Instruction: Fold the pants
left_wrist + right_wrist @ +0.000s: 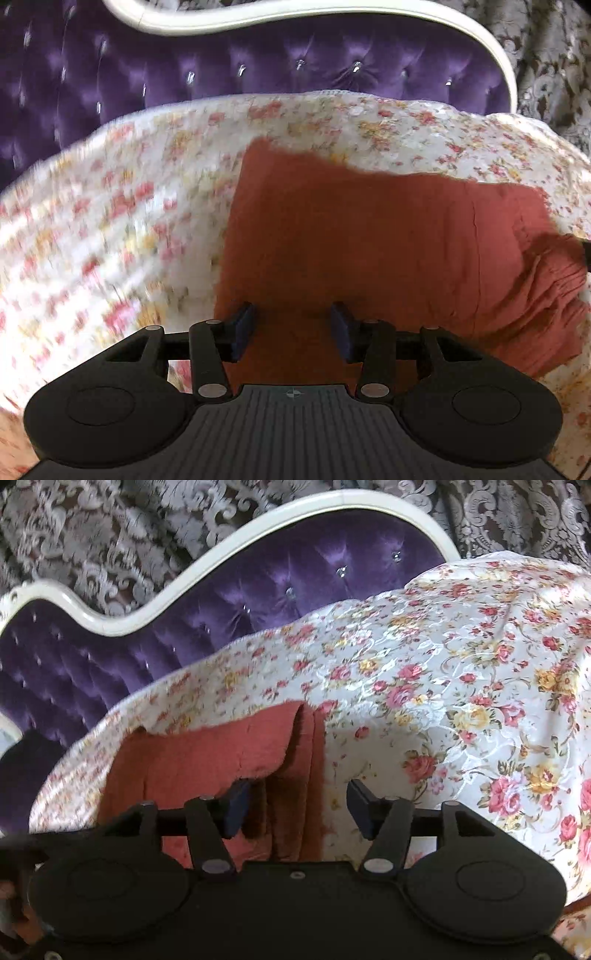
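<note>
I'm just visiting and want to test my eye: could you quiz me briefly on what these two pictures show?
1. True or false: the pants lie on a plain blue sheet.
2. What colour is the tufted headboard? A green, B purple, C white.
3. Fill in: the right tool has its jaws ____, gripping nothing.

Key: 1 false, they lie on a floral bedspread. 2 B. 3 open; the pants' edge sits between the pads without being pressed.
</note>
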The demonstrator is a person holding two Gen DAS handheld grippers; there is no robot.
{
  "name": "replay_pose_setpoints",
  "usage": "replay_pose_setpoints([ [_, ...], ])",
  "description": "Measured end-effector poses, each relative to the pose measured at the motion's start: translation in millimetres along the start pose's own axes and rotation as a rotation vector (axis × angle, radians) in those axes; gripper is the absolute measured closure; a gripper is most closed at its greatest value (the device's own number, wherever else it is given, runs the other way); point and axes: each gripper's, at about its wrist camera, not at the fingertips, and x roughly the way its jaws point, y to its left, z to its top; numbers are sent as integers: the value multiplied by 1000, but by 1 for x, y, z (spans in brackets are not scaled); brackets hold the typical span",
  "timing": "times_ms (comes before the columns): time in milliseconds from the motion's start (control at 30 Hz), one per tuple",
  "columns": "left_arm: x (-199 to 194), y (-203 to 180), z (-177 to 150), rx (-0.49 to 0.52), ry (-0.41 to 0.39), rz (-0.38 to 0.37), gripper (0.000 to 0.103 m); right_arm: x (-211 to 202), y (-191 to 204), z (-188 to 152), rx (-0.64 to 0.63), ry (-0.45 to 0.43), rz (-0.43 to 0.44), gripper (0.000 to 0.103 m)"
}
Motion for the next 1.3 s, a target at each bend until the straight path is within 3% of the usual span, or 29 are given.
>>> replay_pose_setpoints([
  [400, -8, 5, -4, -2, -14, -11, 59, -3, 12, 10, 12, -83, 33, 37],
  [533, -10, 3, -5, -1, -13, -9, 59, 10, 17, 10, 5, -27, 47, 34],
  [667, -11, 3, -5, -9, -15, -11, 59, 33, 25, 4, -56, 76, -7, 33],
  [767, -14, 6, -5, -36, -27, -22, 59, 37, 34, -2, -116, 68, -30, 46],
  [867, -21, 12, -4, -72, -62, -21, 59, 34, 63, -8, -301, 38, -91, 67],
  [900, -25, 14, -2, -79, -80, -15, 59, 30, 69, -9, -344, 26, -81, 74],
  [967, -32, 17, 2, -88, -110, -6, 59, 17, 68, -4, -333, -15, 11, 77],
  [1033, -34, 16, 8, -85, -120, -7, 59, 11, 52, 0, -243, -24, 45, 77],
  [1133, -28, 11, 14, -78, -115, -15, 59, 36, 32, -8, -242, 93, -49, 64],
  [1200, -20, 6, 15, -59, -97, -13, 59, 33, 29, -9, -239, 76, -51, 55],
  [1300, -4, 5, 11, -49, -50, 14, 59, 22, 37, -1, -269, 54, -92, 49],
])
